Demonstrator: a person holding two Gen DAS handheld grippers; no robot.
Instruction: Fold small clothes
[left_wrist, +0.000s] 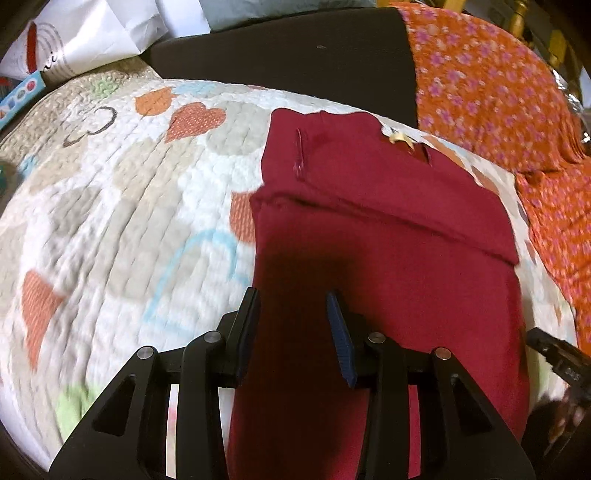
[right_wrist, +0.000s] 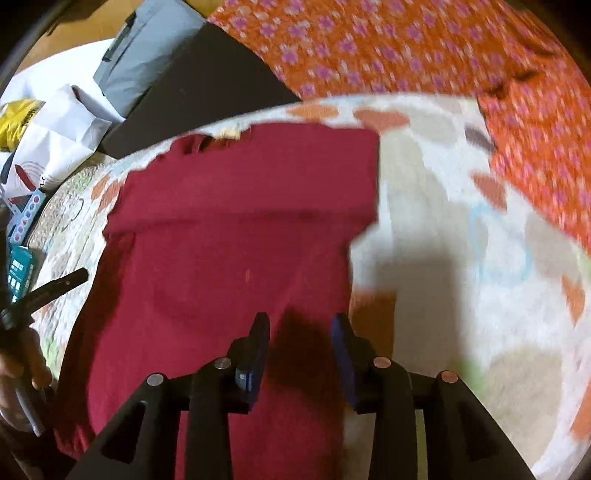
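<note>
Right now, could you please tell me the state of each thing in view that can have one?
Red garment: lying flat on the quilt, far part folded over, fold edge showing.
Quilt: spread out under the garment.
Left gripper: open, over the garment's near end.
Right gripper: open, over the garment's right edge.

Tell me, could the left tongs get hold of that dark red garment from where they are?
Probably yes. The left tongs are open right above the near left edge of the red garment, which lies folded on the quilt, with nothing lying between them.
</note>
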